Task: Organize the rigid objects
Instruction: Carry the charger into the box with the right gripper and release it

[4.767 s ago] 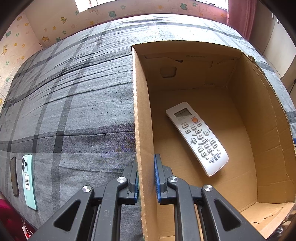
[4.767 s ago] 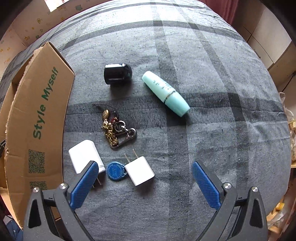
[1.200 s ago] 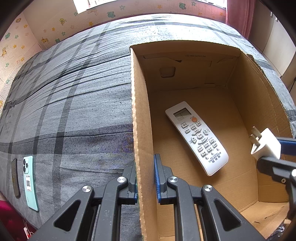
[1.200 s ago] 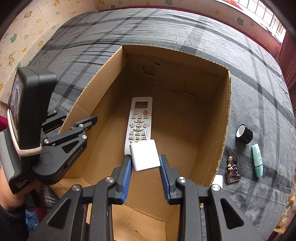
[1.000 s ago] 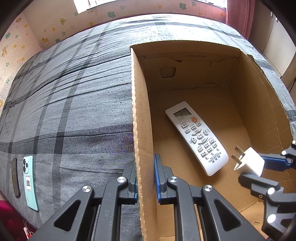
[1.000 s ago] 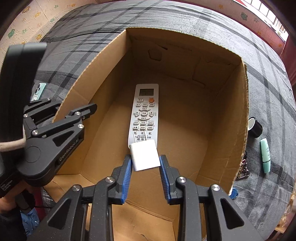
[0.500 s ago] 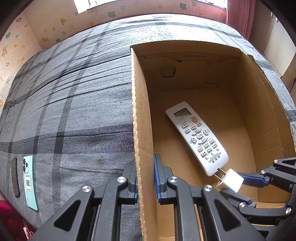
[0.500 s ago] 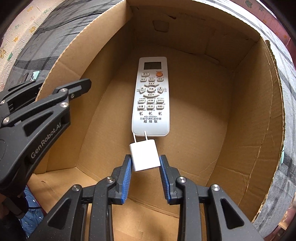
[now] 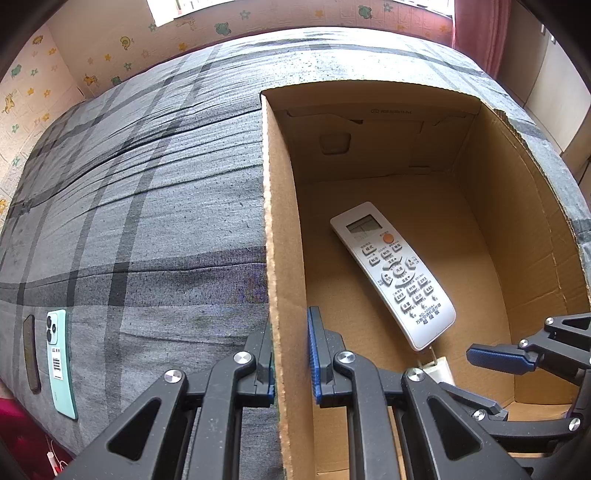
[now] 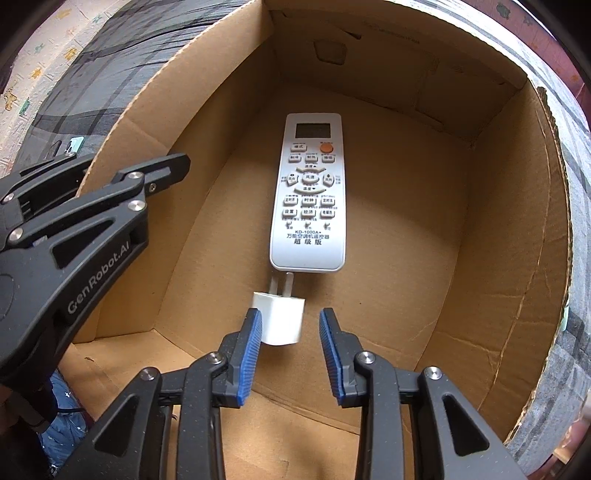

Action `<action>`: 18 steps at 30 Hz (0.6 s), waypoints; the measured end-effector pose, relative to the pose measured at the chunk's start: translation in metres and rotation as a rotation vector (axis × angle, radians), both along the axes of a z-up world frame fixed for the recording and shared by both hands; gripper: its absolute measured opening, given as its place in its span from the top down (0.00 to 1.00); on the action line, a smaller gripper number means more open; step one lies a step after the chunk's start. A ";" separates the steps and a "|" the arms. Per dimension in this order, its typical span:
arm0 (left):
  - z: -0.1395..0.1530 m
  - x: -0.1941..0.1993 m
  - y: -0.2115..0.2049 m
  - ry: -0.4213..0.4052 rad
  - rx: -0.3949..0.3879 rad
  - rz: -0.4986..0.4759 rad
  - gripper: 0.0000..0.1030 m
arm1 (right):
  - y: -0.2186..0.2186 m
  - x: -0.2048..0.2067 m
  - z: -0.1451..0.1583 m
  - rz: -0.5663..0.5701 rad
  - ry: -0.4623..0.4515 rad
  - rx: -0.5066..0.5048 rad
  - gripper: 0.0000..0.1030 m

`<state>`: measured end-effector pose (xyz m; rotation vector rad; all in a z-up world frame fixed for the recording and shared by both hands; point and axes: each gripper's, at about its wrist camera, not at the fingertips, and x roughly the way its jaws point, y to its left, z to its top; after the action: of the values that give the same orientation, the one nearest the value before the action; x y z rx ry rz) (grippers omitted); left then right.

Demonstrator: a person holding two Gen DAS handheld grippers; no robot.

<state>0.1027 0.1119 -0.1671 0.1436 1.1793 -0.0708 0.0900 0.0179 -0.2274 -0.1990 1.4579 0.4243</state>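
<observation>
The small white plastic plug adapter [image 10: 280, 322] lies on the floor of the open brown cardboard box [image 10: 513, 258], its two prongs touching the near end of the white rectangular remote control [image 10: 309, 192] printed "KD-1000A". The right gripper [image 10: 291, 347] stands released around it; only its left pad seems to touch it. The left gripper [image 9: 291, 354], marked "GenRobot.AI", is clenched on the box's left wall. A mint-green phone [image 9: 61, 363] lies left of the box.

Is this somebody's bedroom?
Probably a child's bedroom: a bed with a grey plaid cover, cartoon animal wallpaper, and a pink curtain by the window.
</observation>
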 end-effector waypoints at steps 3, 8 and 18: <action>0.000 0.000 -0.001 0.001 0.003 0.000 0.86 | 0.001 -0.001 0.007 0.003 -0.020 0.006 0.59; 0.000 0.000 -0.002 -0.001 0.011 -0.002 0.86 | 0.004 -0.003 0.020 0.015 -0.061 0.000 0.53; 0.000 0.000 -0.002 -0.001 0.010 -0.002 0.86 | -0.001 -0.005 0.044 0.010 -0.083 0.018 0.46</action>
<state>0.1023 0.1095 -0.1671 0.1537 1.1791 -0.0660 0.0851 0.0174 -0.1839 -0.2069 1.3714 0.4320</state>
